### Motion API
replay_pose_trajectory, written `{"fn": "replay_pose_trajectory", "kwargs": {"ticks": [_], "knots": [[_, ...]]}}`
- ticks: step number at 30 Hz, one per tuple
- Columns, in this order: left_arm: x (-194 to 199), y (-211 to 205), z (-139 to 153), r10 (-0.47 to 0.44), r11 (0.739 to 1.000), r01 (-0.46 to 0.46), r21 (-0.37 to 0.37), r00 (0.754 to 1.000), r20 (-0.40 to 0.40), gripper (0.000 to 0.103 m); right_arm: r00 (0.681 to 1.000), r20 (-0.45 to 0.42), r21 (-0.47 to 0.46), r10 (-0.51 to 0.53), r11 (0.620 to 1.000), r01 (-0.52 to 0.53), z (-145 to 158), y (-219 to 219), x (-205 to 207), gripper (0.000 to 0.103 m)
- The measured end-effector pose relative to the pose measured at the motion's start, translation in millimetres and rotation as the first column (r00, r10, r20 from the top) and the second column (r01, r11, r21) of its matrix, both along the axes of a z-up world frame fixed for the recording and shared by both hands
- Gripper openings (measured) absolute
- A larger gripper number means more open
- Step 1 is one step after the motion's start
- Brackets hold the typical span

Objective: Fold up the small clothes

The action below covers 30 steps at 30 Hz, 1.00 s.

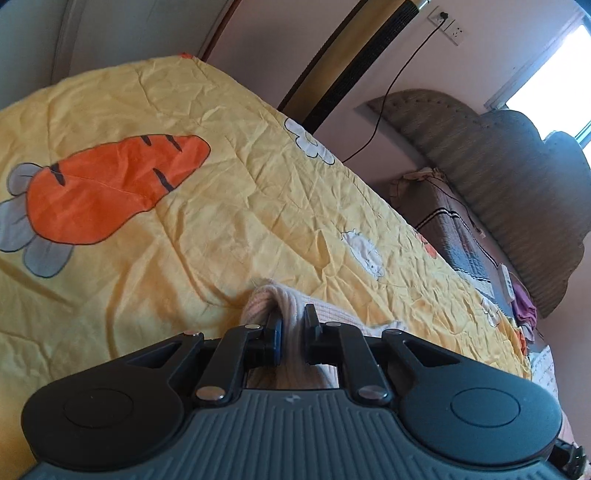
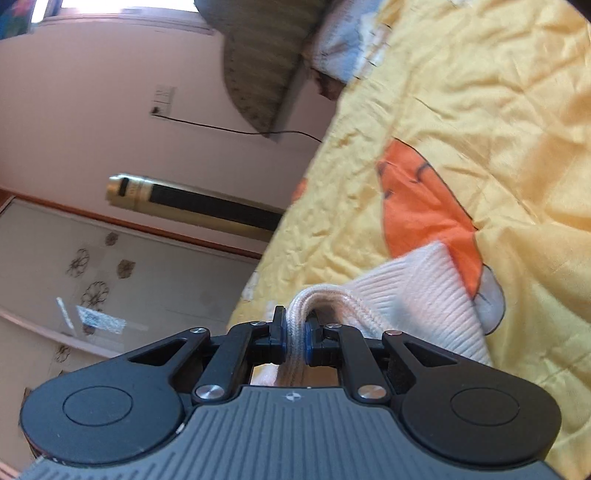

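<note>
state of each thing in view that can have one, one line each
left gripper: shut on the pale pink knit garment
right gripper: shut on the same garment's ribbed edge
pale pink knit garment: bunched, pinched by both grippers
yellow carrot-print quilt: spread out, creased
wall plug: plugged in

Left gripper [image 1: 293, 334] clamping pink knit garment [image 1: 291, 314], yellow quilt [image 1: 221, 206]
</note>
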<state>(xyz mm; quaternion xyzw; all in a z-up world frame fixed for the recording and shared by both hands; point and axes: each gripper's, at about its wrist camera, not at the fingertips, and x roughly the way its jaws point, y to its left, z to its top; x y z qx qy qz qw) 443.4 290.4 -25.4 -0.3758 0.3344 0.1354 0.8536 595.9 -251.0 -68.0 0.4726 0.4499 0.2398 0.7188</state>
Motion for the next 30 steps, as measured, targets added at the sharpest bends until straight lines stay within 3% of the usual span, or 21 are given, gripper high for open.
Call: {"fn": "replay_pose_trajectory", "kwargs": {"ticks": [3, 5, 7, 9, 11, 12, 13, 14, 19, 23, 27, 28, 30], "knots": [[9.4, 12.7, 0.1, -0.012, 0.996, 0.016, -0.091, 0.999, 0.041, 0.015, 0.996, -0.081, 0.009, -0.022, 1.0, 0.023, -31.8, 0.2, 14.8, 0.018], [9.2, 12.6, 10.8, -0.02, 0.997, 0.025, -0.076, 0.998, 0.06, 0.02, 0.996, -0.082, 0.042, -0.031, 0.999, 0.034, -37.5, -1.7, 17.9, 0.02], [3.0, 5.0, 32.1, -0.069, 0.998, 0.067, 0.023, 0.986, 0.15, 0.026, 0.998, -0.057, 0.049, -0.018, 0.999, 0.021, -32.1, -1.4, 18.1, 0.027], [-4.7, -2.4, 50.4, -0.096, 0.991, 0.074, 0.112, 0.973, 0.209, 0.043, 1.0, 0.013, 0.041, 0.008, 0.999, -0.009, -16.4, -0.4, 14.7, 0.029], [-15.1, -13.9, 60.2, -0.084, 0.968, 0.026, 0.248, 0.971, 0.226, 0.08, 0.995, 0.089, -0.006, 0.046, 0.999, -0.046, 1.6, 2.7, 8.9, 0.038], [-17.6, -20.3, 60.3, -0.099, 0.948, 0.024, 0.316, 0.97, 0.222, 0.082, 0.988, 0.145, -0.053, 0.052, 0.998, -0.045, 13.4, 1.4, 3.5, 0.046], [-17.9, -26.2, 57.0, -0.131, 0.925, 0.048, 0.377, 0.971, 0.199, 0.082, 0.979, 0.195, -0.105, 0.061, 0.994, -0.041, 23.6, -1.4, 0.7, 0.058], [-14.6, -30.4, 51.4, -0.158, 0.908, 0.081, 0.412, 0.975, 0.157, 0.082, 0.971, 0.228, -0.148, 0.064, 0.989, -0.03, 30.6, -4.8, -1.3, 0.062], [11.0, -46.0, 8.5, -0.206, 0.841, 0.225, 0.493, 0.974, -0.093, 0.081, 0.975, 0.21, -0.273, 0.079, 0.962, -0.019, 30.7, -21.2, 7.5, 0.061], [26.6, -56.6, -6.0, -0.25, 0.814, 0.303, 0.496, 0.953, -0.171, 0.081, 0.961, 0.182, -0.4, 0.207, 0.909, -0.12, 22.1, -0.8, 17.8, 0.054], [45.1, -61.3, -13.5, -0.268, 0.814, 0.349, 0.464, 0.935, -0.234, 0.081, 0.925, 0.194, -0.505, 0.326, 0.842, -0.191, 20.7, 35.2, 27.5, 0.052], [49.1, -62.1, -15.3, -0.262, 0.81, 0.354, 0.469, 0.932, -0.251, 0.078, 0.92, 0.173, -0.528, 0.351, 0.822, -0.214, 17.3, 44.2, 31.7, 0.052], [52.5, -63.6, -14.9, -0.255, 0.803, 0.352, 0.481, 0.933, -0.255, 0.044, 0.916, 0.12, -0.58, 0.383, 0.775, -0.249, 6.7, 58.9, 38.9, 0.048]]}}
